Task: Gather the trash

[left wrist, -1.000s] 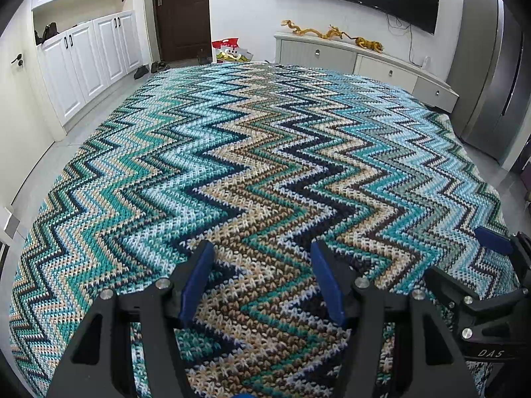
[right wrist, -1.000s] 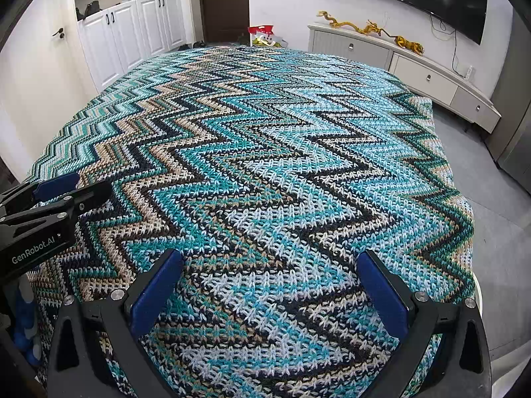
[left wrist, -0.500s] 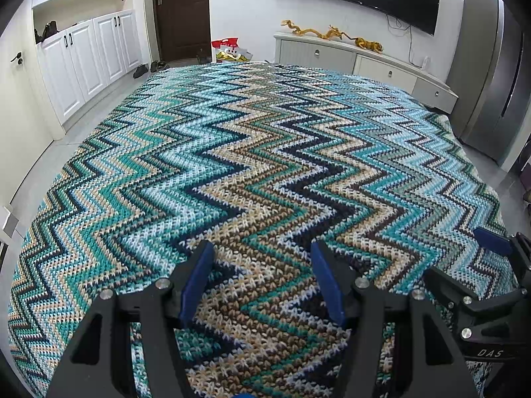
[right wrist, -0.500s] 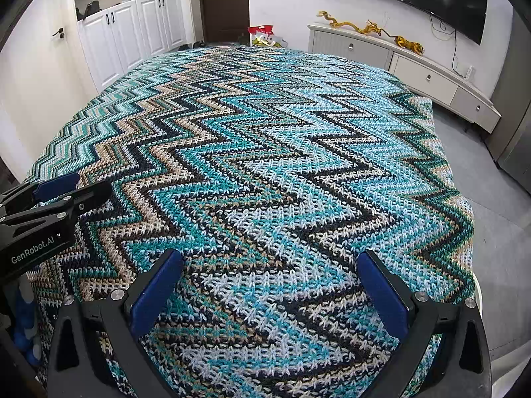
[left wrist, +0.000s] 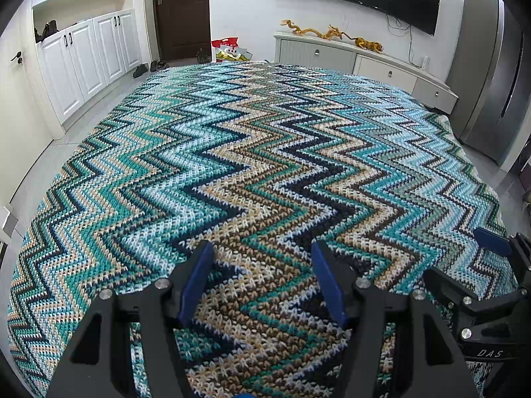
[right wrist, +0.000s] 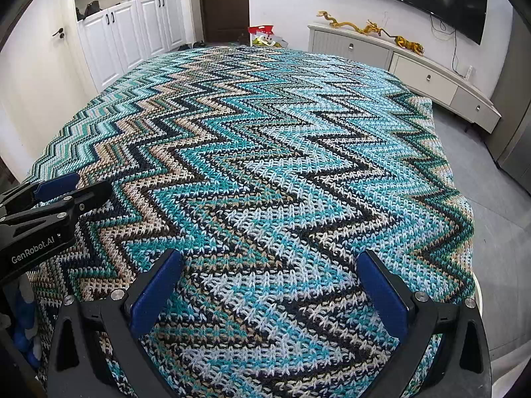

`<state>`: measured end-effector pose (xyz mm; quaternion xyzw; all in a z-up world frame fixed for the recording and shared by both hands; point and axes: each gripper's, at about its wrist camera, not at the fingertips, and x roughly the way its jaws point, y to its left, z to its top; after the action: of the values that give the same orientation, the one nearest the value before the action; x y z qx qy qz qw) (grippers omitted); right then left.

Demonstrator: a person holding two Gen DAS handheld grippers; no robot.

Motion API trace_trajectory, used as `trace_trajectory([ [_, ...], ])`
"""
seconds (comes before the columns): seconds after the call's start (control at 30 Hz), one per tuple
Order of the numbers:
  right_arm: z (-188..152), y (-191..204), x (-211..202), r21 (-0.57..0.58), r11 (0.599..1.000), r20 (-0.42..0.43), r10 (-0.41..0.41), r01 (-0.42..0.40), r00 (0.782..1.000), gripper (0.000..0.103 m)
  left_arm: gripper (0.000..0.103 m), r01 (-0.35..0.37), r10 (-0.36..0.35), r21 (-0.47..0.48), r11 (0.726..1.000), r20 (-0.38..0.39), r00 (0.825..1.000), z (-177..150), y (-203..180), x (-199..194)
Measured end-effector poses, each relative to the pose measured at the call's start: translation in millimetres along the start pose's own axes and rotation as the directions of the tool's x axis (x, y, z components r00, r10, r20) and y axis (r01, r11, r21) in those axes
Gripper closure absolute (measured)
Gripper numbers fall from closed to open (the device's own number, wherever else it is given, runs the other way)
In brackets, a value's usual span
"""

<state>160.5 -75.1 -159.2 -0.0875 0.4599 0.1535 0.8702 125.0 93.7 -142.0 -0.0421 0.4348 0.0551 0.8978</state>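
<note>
Both grippers, left [left wrist: 259, 278] & right [right wrist: 270, 285], hang open & empty over the zigzag blanket [left wrist: 265, 152], lower frame; no trash visible, prob. scanning first.

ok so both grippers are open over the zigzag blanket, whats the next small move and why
Probably lift and pan both cameras to search. The left gripper and right gripper are open and empty over the blanket, and no trash shows on it; the only clutter is the red bag by the door.
</note>
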Motion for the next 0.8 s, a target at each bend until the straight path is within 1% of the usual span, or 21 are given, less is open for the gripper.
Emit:
trace_trajectory([
  [0.8,0.0,-0.3,0.0,0.0,1.0,0.0,0.0,0.0,1.0,0.0,0.042,0.006,-0.006,-0.006,1.0,-0.003,1.0,0.5,0.9,1.0],
])
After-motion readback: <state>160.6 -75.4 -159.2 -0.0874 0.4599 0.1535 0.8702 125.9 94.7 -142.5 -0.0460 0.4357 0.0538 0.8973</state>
